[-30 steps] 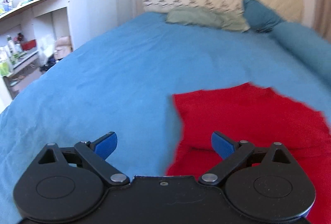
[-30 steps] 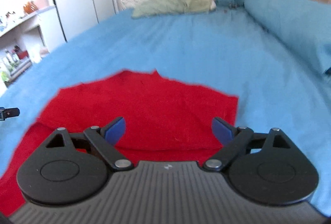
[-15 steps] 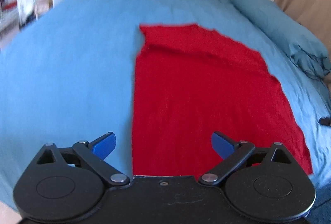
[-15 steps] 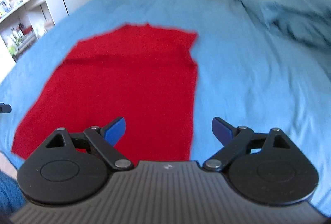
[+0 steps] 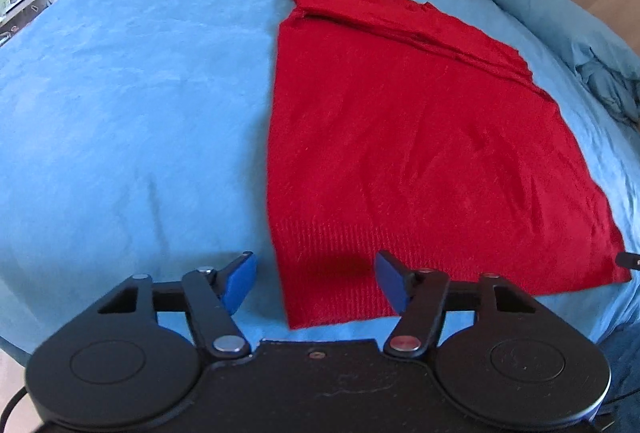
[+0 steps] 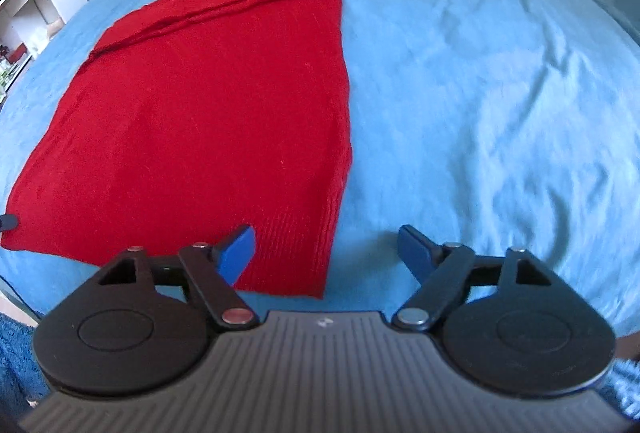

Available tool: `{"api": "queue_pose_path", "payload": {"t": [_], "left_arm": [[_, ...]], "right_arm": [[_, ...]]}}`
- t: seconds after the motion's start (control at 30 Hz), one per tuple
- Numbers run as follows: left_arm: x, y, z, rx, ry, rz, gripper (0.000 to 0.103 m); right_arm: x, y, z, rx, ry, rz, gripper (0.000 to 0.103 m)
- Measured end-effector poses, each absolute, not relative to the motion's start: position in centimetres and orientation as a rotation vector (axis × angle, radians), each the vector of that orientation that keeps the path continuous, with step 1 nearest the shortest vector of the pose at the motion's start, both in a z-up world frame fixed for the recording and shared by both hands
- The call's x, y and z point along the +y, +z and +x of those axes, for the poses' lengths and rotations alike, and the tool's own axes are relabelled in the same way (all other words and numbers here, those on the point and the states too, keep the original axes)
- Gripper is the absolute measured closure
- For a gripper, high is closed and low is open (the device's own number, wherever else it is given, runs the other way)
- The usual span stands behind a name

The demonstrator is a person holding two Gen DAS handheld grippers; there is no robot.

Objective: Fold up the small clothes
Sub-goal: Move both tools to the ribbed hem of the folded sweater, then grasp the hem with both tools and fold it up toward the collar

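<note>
Red knit sweater (image 5: 420, 137) flat on blue bedspread (image 5: 132, 105), long axis running away; left gripper (image 5: 314, 283) and right gripper (image 6: 326, 253) wide, empty, straddling near hem corners.

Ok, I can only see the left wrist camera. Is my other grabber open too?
Observer: Yes, the right gripper is open and holds nothing.
Operator: Where is it?
Observer: At the near right corner of the red sweater. One finger is over the ribbed hem, the other over the blue sheet.
Operator: Is the bed smooth on that side?
Observer: No, the sheet is wrinkled to the right of the sweater.
</note>
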State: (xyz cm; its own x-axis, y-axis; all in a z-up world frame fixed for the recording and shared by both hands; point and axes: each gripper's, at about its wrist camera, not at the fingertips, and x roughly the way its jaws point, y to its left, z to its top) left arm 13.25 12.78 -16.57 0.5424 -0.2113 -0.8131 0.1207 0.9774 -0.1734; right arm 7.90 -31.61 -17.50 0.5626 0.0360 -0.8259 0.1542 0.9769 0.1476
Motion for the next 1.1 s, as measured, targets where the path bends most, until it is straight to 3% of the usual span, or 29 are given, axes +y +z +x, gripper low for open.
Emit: {"api": "queue_pose_path", "payload": {"t": [0.3, 0.4, 0.47, 0.57, 0.67, 1.1], "left_arm": [[13.0, -17.4, 12.8, 0.979, -0.205, -0.085, 0.057], [12.8, -17.5, 12.8, 0.984, -0.207, -0.077, 0.065], [12.8, -17.5, 12.8, 0.989, -0.210, -0.081, 0.080], [12.5, -17.4, 12.9, 1.004, -0.216, -0.077, 0.095], [12.1, -17.2, 12.9, 1.002, -0.212, -0.052, 0.096], [12.3, -12.6, 11.8, 0.933, -0.223, -0.087, 0.098]], "right_arm": [[-30.5, -18.1, 8.2, 0.984, -0.042, 0.207, 0.033], [-30.3, -18.3, 8.3, 0.986, -0.023, 0.218, 0.048], [-30.0, -18.3, 8.4, 0.987, -0.010, 0.223, 0.059], [-29.8, -18.4, 8.7, 0.986, -0.006, 0.227, 0.074], [-30.0, -18.2, 8.7, 0.982, -0.005, 0.238, 0.080], [-30.3, -15.0, 8.3, 0.911, 0.040, 0.302, 0.082]]}}
